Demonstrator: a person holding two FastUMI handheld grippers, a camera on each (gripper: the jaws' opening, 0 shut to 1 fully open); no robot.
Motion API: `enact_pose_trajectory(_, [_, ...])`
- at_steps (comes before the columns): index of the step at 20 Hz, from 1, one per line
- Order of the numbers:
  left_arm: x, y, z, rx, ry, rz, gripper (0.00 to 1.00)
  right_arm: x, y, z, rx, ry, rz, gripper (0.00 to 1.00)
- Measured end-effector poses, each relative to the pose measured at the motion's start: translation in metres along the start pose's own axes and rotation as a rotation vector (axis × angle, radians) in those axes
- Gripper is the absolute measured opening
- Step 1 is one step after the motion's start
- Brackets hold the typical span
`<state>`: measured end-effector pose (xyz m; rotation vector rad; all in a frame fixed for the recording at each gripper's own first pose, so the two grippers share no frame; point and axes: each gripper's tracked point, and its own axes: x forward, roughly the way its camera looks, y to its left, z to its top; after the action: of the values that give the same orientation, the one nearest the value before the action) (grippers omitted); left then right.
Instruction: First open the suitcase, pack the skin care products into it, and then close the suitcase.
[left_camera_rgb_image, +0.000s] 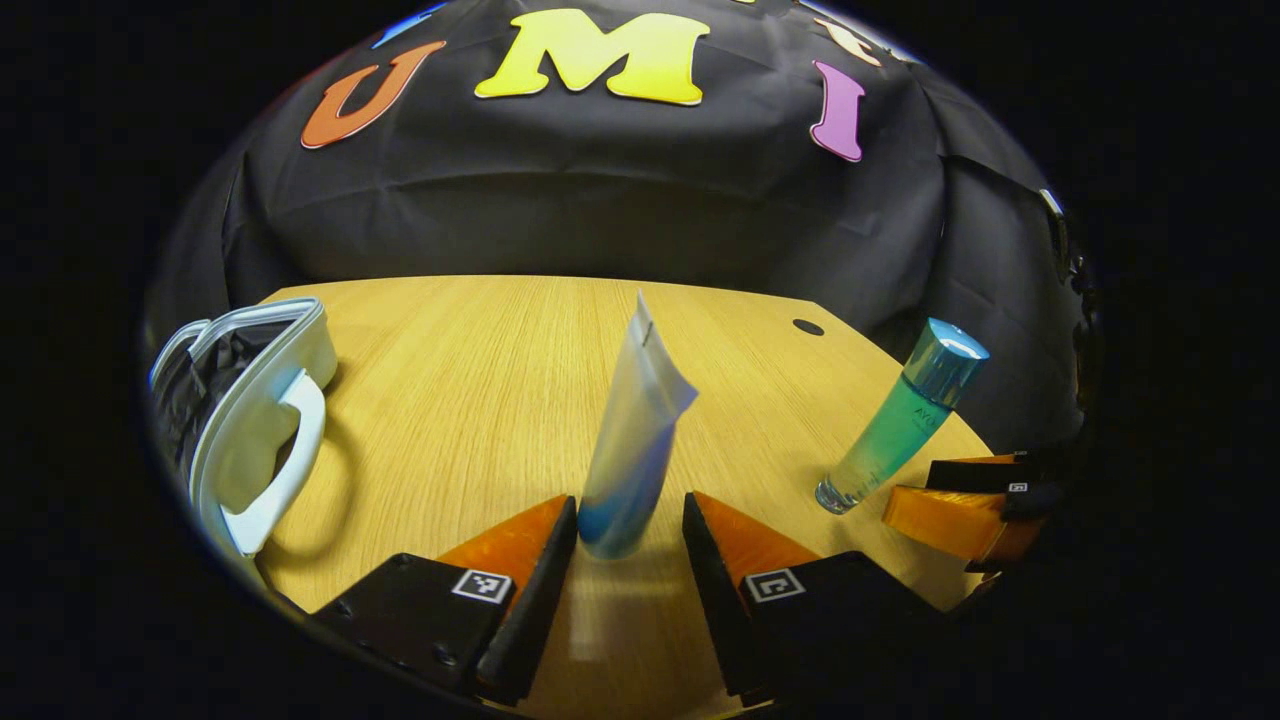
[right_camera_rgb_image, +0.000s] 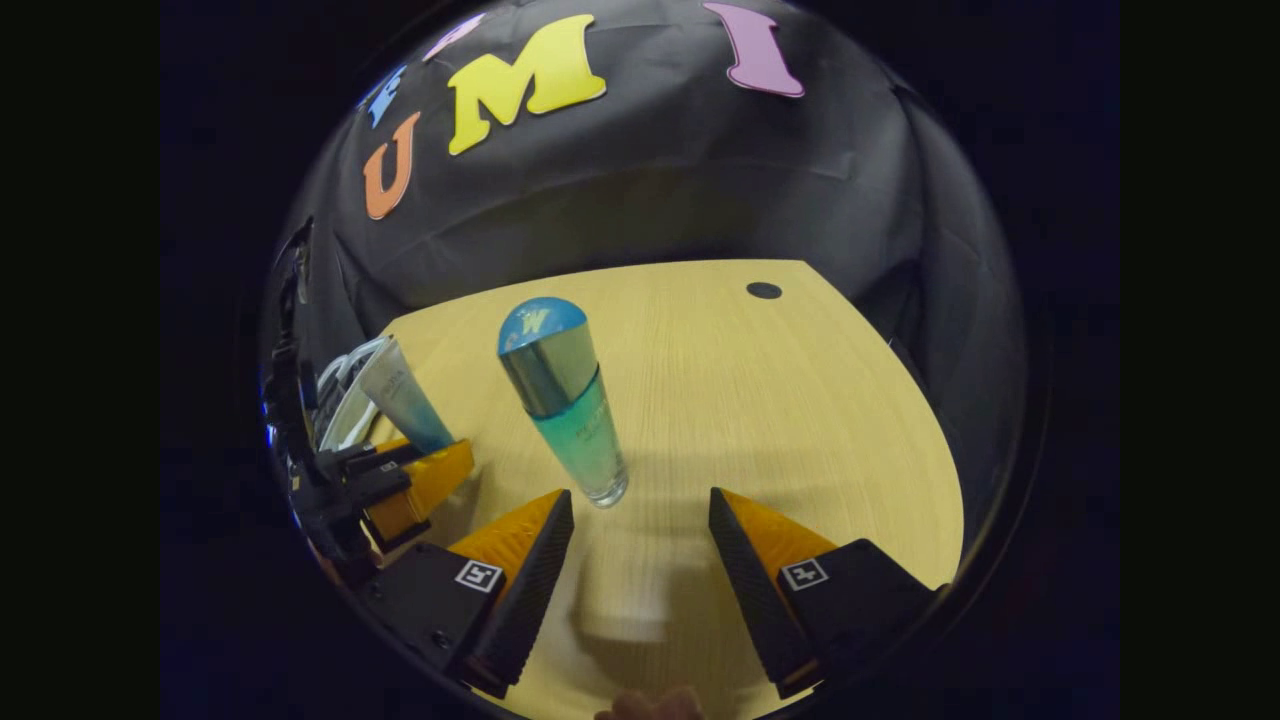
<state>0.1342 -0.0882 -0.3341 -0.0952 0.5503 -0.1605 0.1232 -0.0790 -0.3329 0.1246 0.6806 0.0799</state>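
The suitcase (left_camera_rgb_image: 255, 420) lies open, yet the tube (left_camera_rgb_image: 635, 440) and bottle (right_camera_rgb_image: 565, 400) stand unpacked, each between a spread left gripper (left_camera_rgb_image: 630, 530) or right gripper (right_camera_rgb_image: 640, 520).

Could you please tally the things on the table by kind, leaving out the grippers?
Skin care tubes: 1, the white-and-blue tube standing on its cap.
Skin care bottles: 1, the teal bottle with a blue cap.
Suitcases: 1, the white suitcase, lying open.
Total: 3
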Motion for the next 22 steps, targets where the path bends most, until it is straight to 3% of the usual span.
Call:
enact_pose_trajectory(1, [0.001,0.001,0.0,0.005,0.003,0.005,0.68,0.003,0.004,0.001,0.003,0.001,0.012,0.82])
enact_pose_trajectory(3, [0.001,0.0,0.0,0.01,0.009,-0.004,0.44,0.01,0.015,0.007,-0.005,-0.01,0.032,0.82])
enact_pose_trajectory(9, [-0.009,-0.004,0.006,-0.029,0.007,-0.049,0.39,0.036,0.034,0.018,-0.042,-0.026,0.044,0.83])
enact_pose_trajectory(15, [-0.018,0.004,0.024,-0.057,-0.02,-0.048,0.39,0.042,0.027,0.01,-0.051,-0.011,-0.014,0.42])
enact_pose_trajectory(22, [-0.039,0.023,0.042,-0.114,-0.05,-0.032,0.39,0.039,0.025,0.011,-0.021,0.01,-0.033,0.33])
